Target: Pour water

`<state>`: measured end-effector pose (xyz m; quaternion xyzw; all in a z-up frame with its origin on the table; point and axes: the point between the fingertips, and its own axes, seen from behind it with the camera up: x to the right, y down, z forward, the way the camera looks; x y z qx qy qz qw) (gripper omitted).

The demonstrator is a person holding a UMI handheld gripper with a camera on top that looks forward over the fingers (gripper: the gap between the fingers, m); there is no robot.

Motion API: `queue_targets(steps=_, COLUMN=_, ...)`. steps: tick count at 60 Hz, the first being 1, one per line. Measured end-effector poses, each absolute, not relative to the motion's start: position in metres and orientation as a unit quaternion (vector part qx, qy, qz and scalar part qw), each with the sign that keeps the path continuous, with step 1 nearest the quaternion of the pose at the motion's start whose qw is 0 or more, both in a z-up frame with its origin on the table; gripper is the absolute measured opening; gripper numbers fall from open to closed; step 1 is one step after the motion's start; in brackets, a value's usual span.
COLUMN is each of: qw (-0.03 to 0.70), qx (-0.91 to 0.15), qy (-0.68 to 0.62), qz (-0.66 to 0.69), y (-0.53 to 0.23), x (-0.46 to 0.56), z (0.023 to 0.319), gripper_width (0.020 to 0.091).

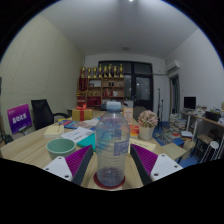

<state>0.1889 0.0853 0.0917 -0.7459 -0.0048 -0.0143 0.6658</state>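
Note:
A clear plastic water bottle (112, 140) with a white cap stands upright on a red round coaster (111, 185) on the wooden table (30, 150). It is between the two fingers of my gripper (112, 158), deep in the gap. The purple pads (84, 164) flank its lower body closely, with a thin gap on the right side, so the gripper is open about it. A green cup (61, 147) stands on the table to the left, just beyond the left finger.
Books and papers (78, 132) lie behind the cup. A pot of flowers (148, 122) stands to the right of the bottle. An office chair (42, 112), a shelf (102, 85) on the far wall and desks (200, 125) at right surround the table.

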Motion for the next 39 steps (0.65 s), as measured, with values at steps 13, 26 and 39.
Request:
queue_targets(steps=13, qw=0.670, qx=-0.742, qy=-0.030, qz=-0.016, y=0.007, x=0.170, z=0.112, gripper_width=0.0840)
queue_targets(steps=26, qw=0.668, qx=-0.743, qy=-0.041, qz=-0.014, y=-0.105, x=0.145, z=0.128, gripper_width=0.0838)
queue_targets(steps=39, qw=0.672, qx=-0.739, qy=-0.048, qz=-0.026, y=-0.185, x=0.136, z=0.139, gripper_width=0.0839)
